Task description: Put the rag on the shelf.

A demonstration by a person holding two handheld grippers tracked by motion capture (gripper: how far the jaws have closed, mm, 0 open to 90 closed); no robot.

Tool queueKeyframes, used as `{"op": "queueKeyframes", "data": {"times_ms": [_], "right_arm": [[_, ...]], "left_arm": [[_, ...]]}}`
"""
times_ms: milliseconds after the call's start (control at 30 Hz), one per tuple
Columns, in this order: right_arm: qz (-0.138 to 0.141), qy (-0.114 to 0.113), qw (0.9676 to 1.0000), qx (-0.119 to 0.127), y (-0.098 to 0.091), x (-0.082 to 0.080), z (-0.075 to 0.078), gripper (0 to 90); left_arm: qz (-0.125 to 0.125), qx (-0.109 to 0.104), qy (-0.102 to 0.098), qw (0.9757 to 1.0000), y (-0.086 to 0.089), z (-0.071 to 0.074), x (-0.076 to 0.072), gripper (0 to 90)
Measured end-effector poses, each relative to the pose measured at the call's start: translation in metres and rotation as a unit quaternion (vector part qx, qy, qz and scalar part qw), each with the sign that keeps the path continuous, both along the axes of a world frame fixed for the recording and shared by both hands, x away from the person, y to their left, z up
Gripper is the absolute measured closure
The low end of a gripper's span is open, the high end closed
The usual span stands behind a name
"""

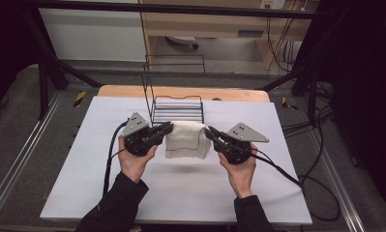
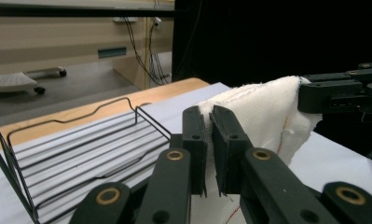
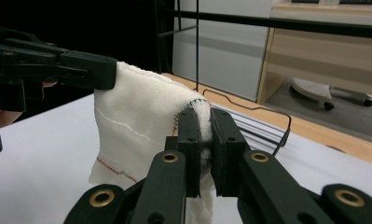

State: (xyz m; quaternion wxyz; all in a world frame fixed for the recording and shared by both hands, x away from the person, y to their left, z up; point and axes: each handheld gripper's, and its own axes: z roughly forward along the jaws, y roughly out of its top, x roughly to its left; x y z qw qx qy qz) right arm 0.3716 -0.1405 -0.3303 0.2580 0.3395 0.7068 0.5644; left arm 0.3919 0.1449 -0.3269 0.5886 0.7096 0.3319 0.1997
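Cloth (image 1: 187, 139): you hold it stretched between your two grippers, above the table (image 1: 84, 159), just in front of the wire rack (image 1: 177, 110).
Left gripper (image 1: 169, 127): clamped on its left top corner.
Right gripper (image 1: 209, 131): clamped on its right top corner.
Look: white, folded, hanging down, red stitching near the hem.

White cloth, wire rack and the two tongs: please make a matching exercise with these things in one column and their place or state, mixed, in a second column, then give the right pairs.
Column 1:
1. white cloth
2. wire rack
3. left tongs
4. wooden edge

Column 2:
A. stands on the table behind the cloth
B. shows at the far side of the table
C. hangs folded between two grips, off the table
D. shut on the cloth's left end

Pairs: 1-C, 2-A, 3-D, 4-B
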Motion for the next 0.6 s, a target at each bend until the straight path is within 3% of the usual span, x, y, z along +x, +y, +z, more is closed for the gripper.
{"op": "queueKeyframes", "data": {"times_ms": [600], "right_arm": [[-0.001, -0.034, 0.9993, 0.014, 0.009, 0.01, 0.028, 83.4]], "left_arm": [[0.015, -0.021, -0.024, 0.9994, 0.007, 0.028, 0.007, 83.8]]}}
